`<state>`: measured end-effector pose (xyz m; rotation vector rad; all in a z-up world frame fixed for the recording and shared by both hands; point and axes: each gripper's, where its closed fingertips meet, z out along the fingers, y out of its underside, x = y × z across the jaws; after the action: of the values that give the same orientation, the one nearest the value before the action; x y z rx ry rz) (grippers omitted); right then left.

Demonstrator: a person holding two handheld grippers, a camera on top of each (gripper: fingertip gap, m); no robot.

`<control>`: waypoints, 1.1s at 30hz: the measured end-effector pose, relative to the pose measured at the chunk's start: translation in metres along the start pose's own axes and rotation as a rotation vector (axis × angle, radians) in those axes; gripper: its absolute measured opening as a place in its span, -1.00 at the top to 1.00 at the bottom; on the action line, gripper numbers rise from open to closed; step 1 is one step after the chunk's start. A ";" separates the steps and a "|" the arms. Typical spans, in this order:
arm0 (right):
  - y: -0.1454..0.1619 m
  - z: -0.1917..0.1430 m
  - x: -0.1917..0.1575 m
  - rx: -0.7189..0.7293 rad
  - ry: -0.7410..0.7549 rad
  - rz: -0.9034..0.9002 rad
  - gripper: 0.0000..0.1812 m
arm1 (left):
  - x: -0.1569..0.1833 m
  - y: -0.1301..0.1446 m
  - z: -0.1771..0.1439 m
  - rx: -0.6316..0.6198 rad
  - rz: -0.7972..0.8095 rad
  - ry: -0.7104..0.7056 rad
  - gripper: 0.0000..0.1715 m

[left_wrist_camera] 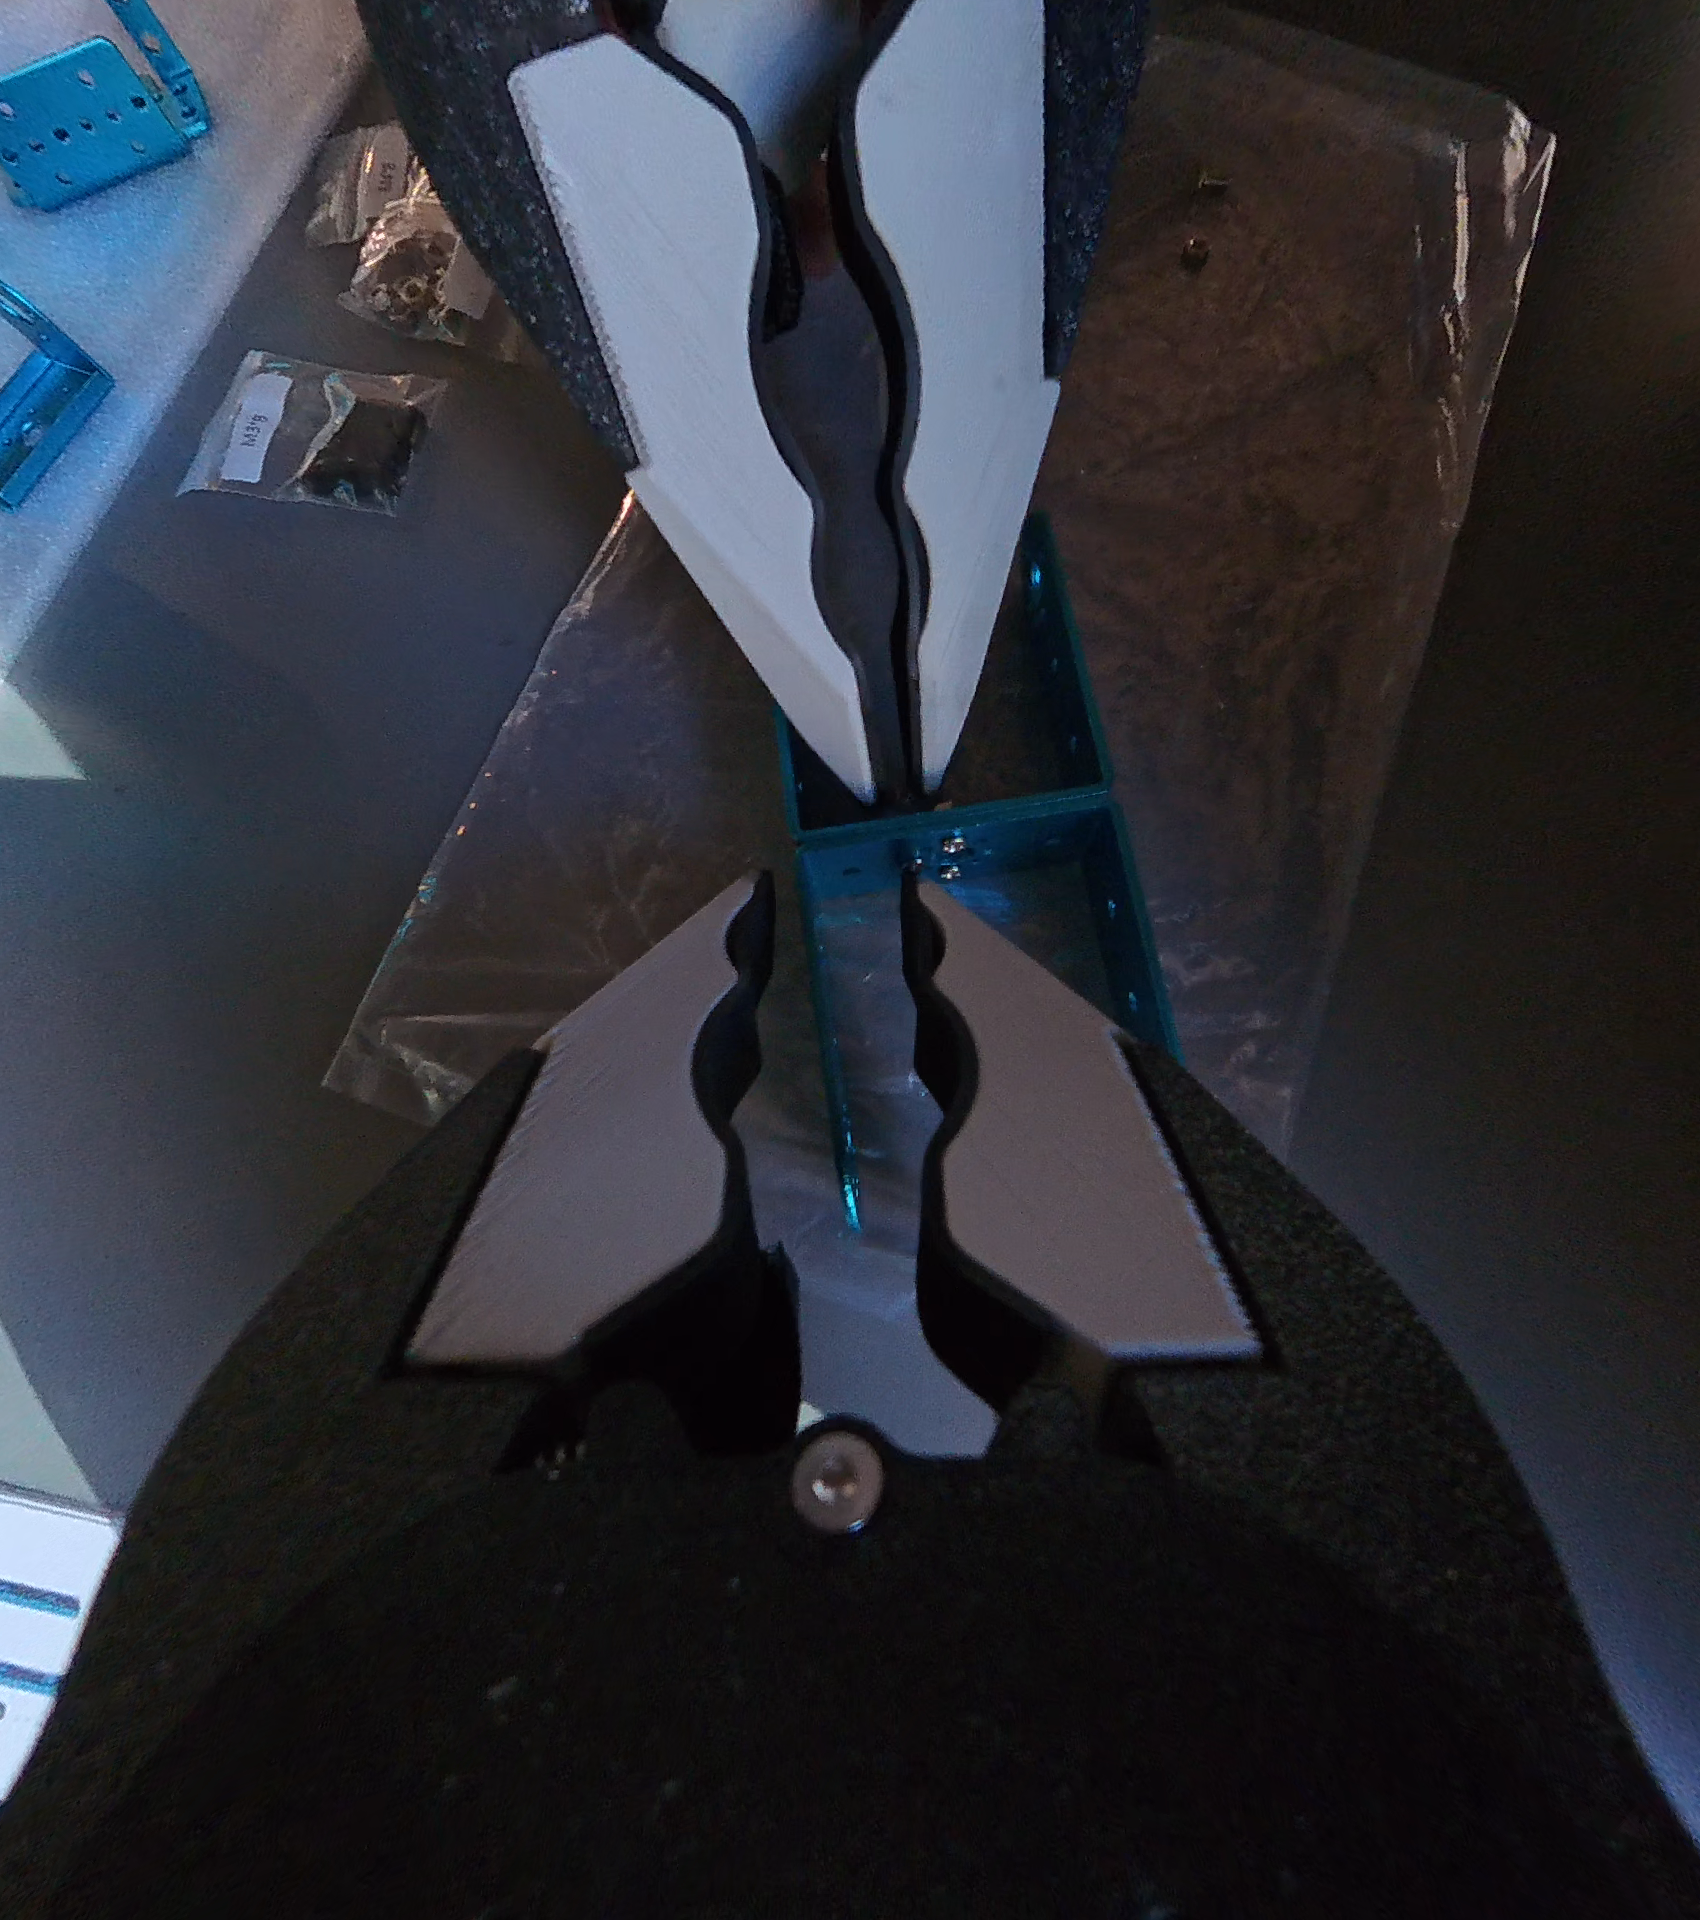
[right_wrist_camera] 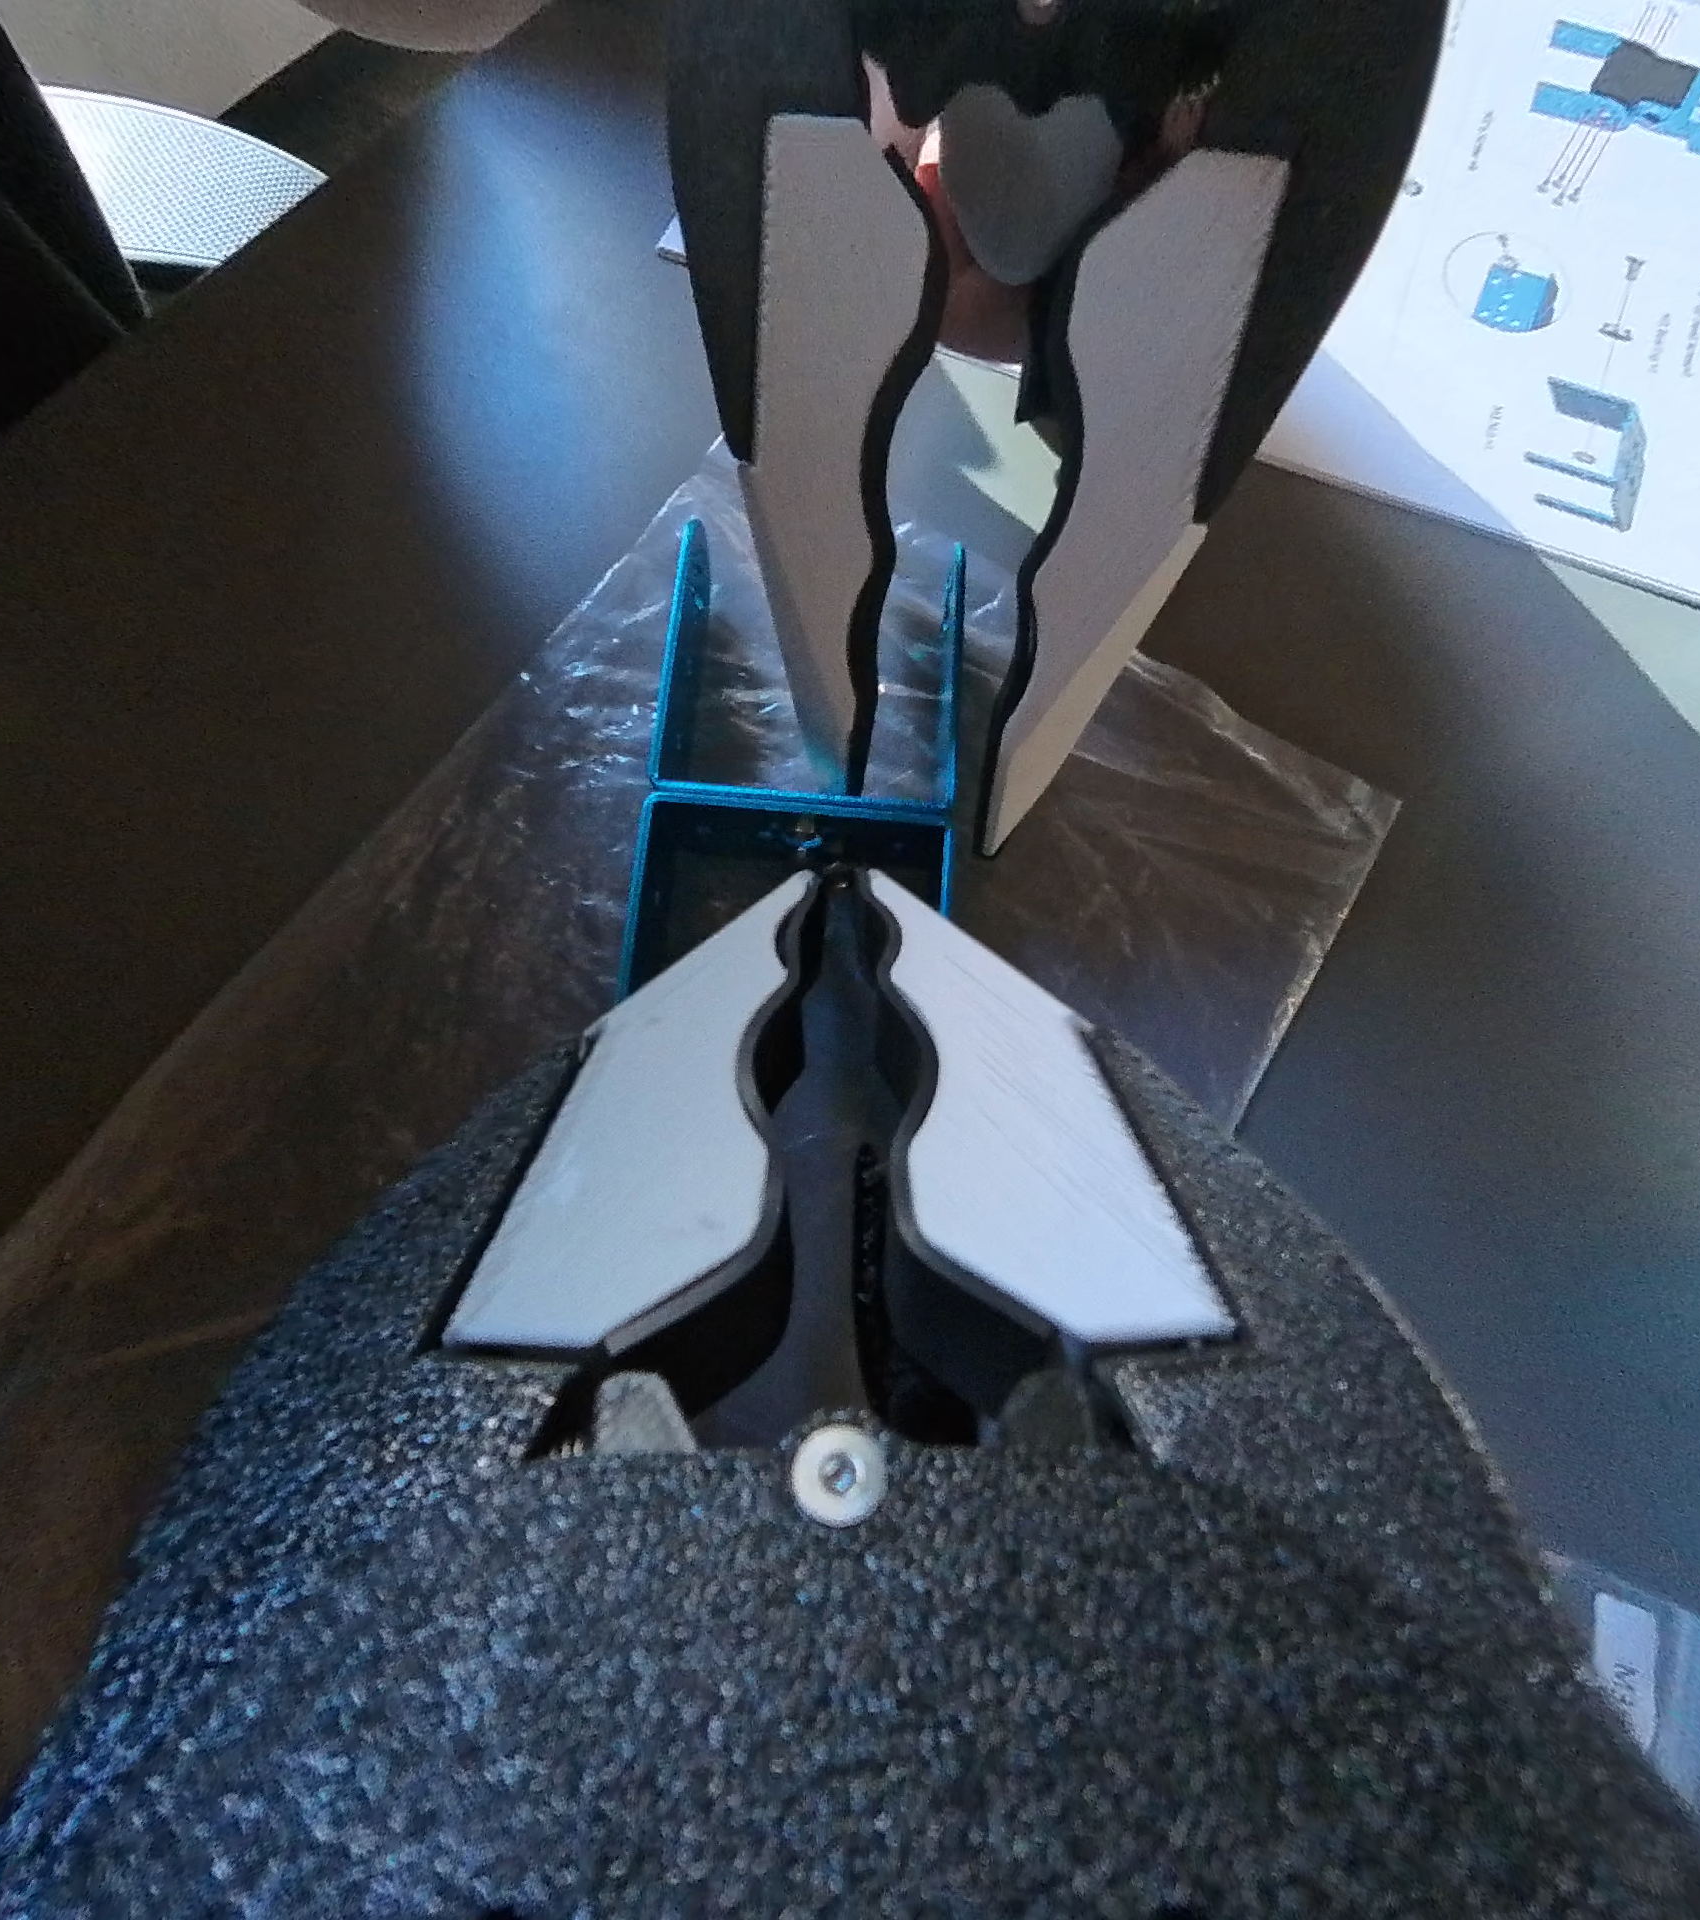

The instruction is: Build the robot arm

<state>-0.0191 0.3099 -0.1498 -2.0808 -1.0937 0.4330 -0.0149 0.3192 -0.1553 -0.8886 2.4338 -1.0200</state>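
Observation:
Two blue metal U-brackets (left_wrist_camera: 1012, 831) stand back to back on a clear plastic bag (left_wrist_camera: 1293, 520); small screws show in their shared wall. They also show in the right wrist view (right_wrist_camera: 773, 821). My left gripper (left_wrist_camera: 835, 878) is open, its fingers astride one side wall of its near bracket, not clamping it. It shows from the front in the right wrist view (right_wrist_camera: 908, 795). My right gripper (right_wrist_camera: 838, 878) is shut, its tips at the shared wall pinching what looks like a small dark fastener. It comes in from above in the left wrist view (left_wrist_camera: 898, 795).
Loose blue brackets (left_wrist_camera: 77, 135) and small bags of screws (left_wrist_camera: 316, 426) lie at the far left of the dark table. A printed instruction sheet (right_wrist_camera: 1604, 260) lies at the right wrist view's upper right. A white mesh object (right_wrist_camera: 181, 187) sits at that view's upper left. My left and right fingertips are right by each other.

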 end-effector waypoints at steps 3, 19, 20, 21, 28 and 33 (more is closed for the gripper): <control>0.000 0.001 -0.001 -0.003 -0.003 -0.001 0.95 | 0.000 0.000 0.001 0.000 -0.003 0.005 0.73; 0.001 0.006 -0.002 -0.016 0.022 -0.048 0.94 | 0.002 0.002 0.004 -0.013 -0.009 0.020 0.76; 0.001 0.006 -0.001 -0.016 0.022 -0.044 0.95 | 0.002 0.002 0.004 -0.014 -0.010 0.019 0.76; 0.001 0.006 -0.002 -0.015 0.021 -0.042 0.95 | 0.002 0.002 0.004 -0.014 -0.009 0.019 0.76; 0.001 0.005 -0.001 -0.008 0.034 -0.046 1.00 | 0.001 0.001 0.003 -0.006 -0.011 0.015 0.76; 0.000 0.004 0.000 0.001 0.043 -0.050 0.99 | -0.001 0.004 0.000 -0.013 -0.010 0.002 0.76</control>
<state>-0.0215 0.3118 -0.1521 -2.0476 -1.1172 0.3629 -0.0157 0.3221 -0.1579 -0.9059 2.4420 -1.0105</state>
